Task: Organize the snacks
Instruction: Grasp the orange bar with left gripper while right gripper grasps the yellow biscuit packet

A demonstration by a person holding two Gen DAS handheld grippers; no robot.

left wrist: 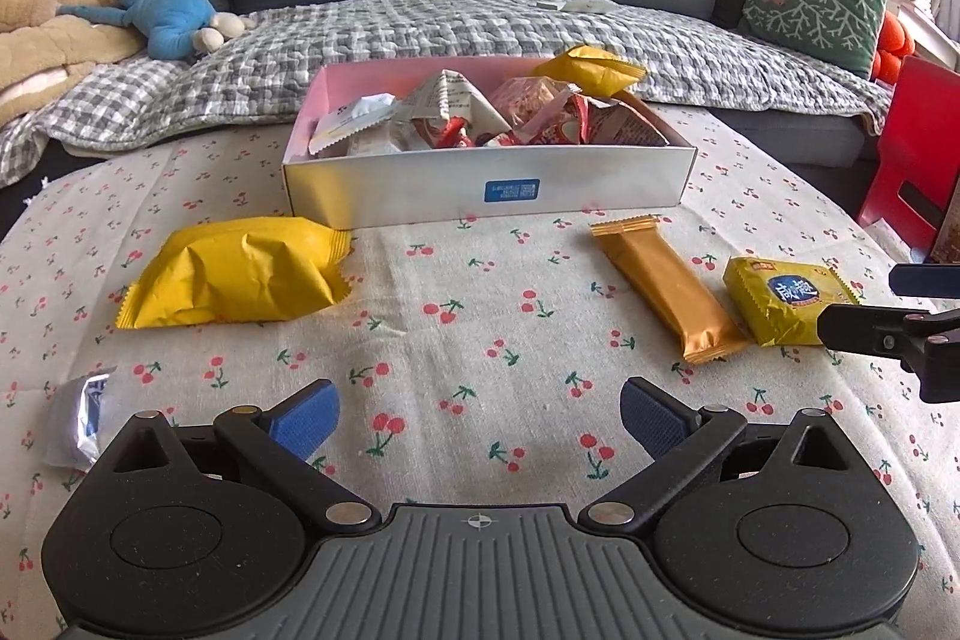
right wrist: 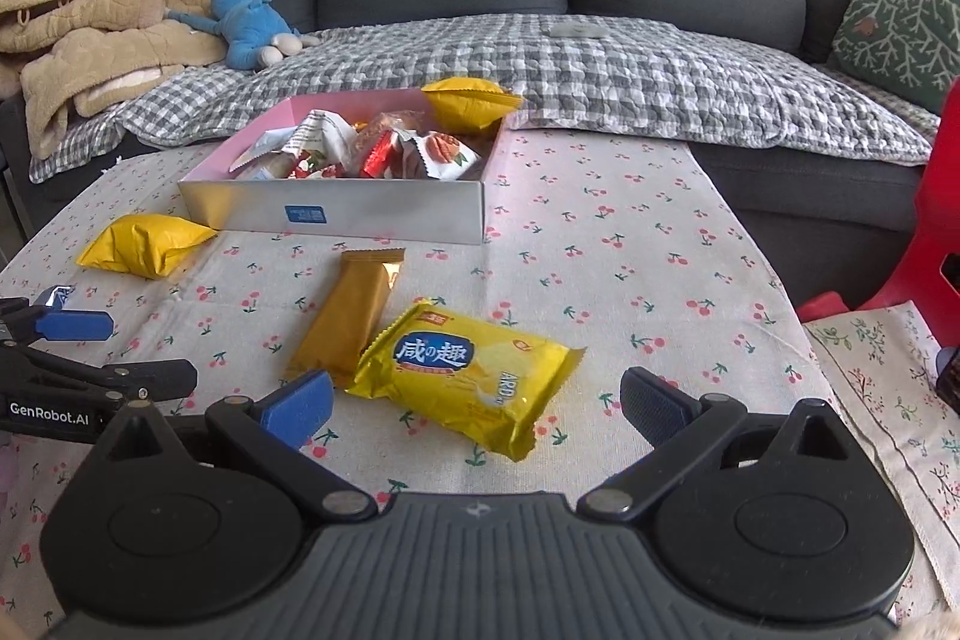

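While my right gripper (right wrist: 474, 409) gapes around the yellow biscuit packet (right wrist: 465, 379), left gripper (left wrist: 480, 415) open, empty; box (right wrist: 384, 214) heaped with snacks (right wrist: 384, 148).

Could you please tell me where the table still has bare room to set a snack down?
Free: the cloth between the yellow pouch and the gold bar, in front of the box; also the cloth right of the box. Crowded: the box itself, and around the biscuit packet beside the gold bar.
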